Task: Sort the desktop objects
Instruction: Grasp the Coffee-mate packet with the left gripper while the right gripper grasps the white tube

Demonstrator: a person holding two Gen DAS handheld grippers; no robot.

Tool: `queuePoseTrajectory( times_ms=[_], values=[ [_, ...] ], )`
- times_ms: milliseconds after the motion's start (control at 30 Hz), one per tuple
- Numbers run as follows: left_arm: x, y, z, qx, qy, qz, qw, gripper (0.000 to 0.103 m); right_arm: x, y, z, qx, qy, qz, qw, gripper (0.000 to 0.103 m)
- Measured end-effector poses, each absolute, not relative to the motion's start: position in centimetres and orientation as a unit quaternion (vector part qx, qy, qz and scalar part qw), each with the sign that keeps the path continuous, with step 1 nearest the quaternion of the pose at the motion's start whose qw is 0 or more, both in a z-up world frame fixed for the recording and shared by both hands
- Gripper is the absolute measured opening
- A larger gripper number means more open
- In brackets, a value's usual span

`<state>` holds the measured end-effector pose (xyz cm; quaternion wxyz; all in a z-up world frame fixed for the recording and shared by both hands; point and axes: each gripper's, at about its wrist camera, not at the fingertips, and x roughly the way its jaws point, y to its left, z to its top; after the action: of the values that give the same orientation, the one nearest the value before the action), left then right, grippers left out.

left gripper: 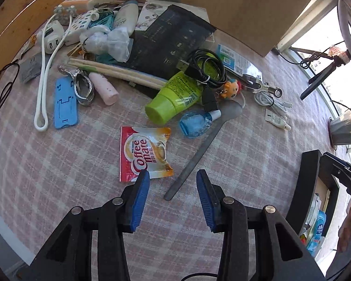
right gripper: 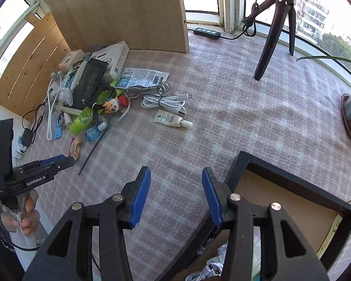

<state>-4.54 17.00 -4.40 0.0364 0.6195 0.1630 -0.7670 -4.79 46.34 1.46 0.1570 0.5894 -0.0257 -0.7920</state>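
Both grippers gape empty. Just ahead of the left gripper (left gripper: pixel 173 178), a grey file (left gripper: pixel 199 147) (long axis diagonal) points its narrow tip toward the jaws. The right gripper (right gripper: pixel 176 175) hovers beside a black box (right gripper: pixel 292 182).

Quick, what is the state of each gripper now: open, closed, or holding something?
Left gripper: open, holding nothing, above the table near the Coffee-mate sachet.
Right gripper: open, holding nothing, beside the black box.

Desktop clutter heaped around a green tube (left gripper: pixel 175 96) lying flat: coiled black cable (left gripper: pixel 207 68) on top, blue bottle (left gripper: pixel 194 124), grey file (left gripper: pixel 199 149) and creamer sachet (left gripper: pixel 145 152) just beside it.
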Motion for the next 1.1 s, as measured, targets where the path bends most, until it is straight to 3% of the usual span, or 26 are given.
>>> queuePoseTrajectory(
  times_ms=[167,533,833,1100],
  values=[
    [-5.0,15.8,-5.3,0.624,0.176,-0.760,0.043,0.043,-8.7,44.3,-1.0,0.606,0.010,-0.781,0.152,0.045],
    [-6.0,14.8,-6.5,0.630,0.186,-0.753,0.041,0.048,-12.8,44.5,-4.7,0.642,-0.020,-0.751,0.152,0.045],
    [-6.3,14.3,-7.7,0.637,0.174,-0.749,0.060,0.048,-11.7,43.7,-5.6,0.662,-0.041,-0.729,0.170,0.047],
    [-6.4,14.6,-8.5,0.642,0.162,-0.747,0.058,0.049,-10.5,41.7,-5.5,0.651,0.015,-0.741,0.163,0.047]
  ],
)
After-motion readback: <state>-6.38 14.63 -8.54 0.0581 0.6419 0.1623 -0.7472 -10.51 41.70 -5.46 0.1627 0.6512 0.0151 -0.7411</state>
